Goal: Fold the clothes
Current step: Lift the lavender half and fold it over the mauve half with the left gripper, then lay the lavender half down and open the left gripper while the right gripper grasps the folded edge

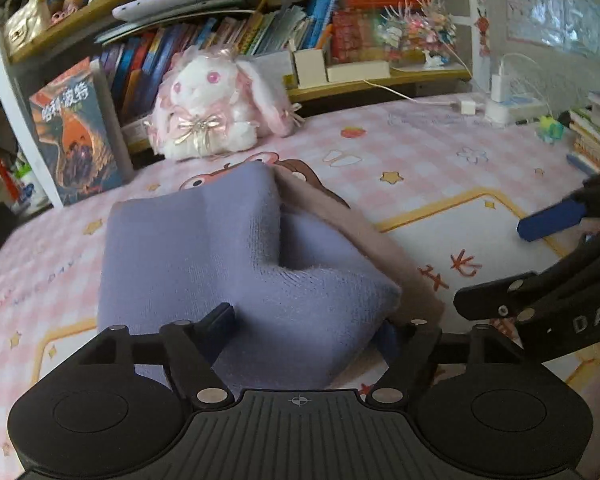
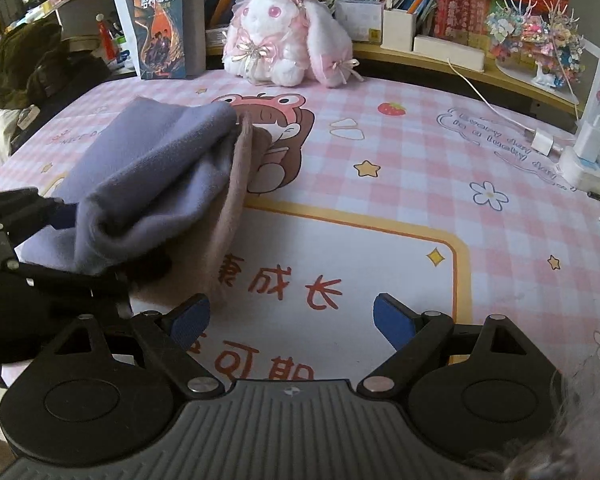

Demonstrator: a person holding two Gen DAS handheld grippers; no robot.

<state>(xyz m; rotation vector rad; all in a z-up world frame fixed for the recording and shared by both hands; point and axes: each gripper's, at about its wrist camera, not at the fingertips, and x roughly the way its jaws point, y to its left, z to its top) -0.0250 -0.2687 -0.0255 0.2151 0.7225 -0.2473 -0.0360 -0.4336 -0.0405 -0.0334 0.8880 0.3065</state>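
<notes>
The folded purple cloth (image 1: 204, 256), with a beige layer (image 1: 380, 256) showing along its right edge, lies on the pink checked counter (image 1: 440, 152), its near corner between the spread jaws of the left gripper (image 1: 308, 324), which do not press on it. The right gripper (image 2: 292, 316), wide open and empty, hovers over bare counter just right of the cloth. A plush rabbit (image 2: 284, 36) sits at the far edge.

- My left gripper (image 1: 306, 326) points down and forward, jaws spread wide, pads pressing on nothing.
- My right gripper (image 2: 292, 320) tilts down too, its blue pads (image 2: 392, 322) well apart with nothing between them.
- The two sit close, side by side.
</notes>
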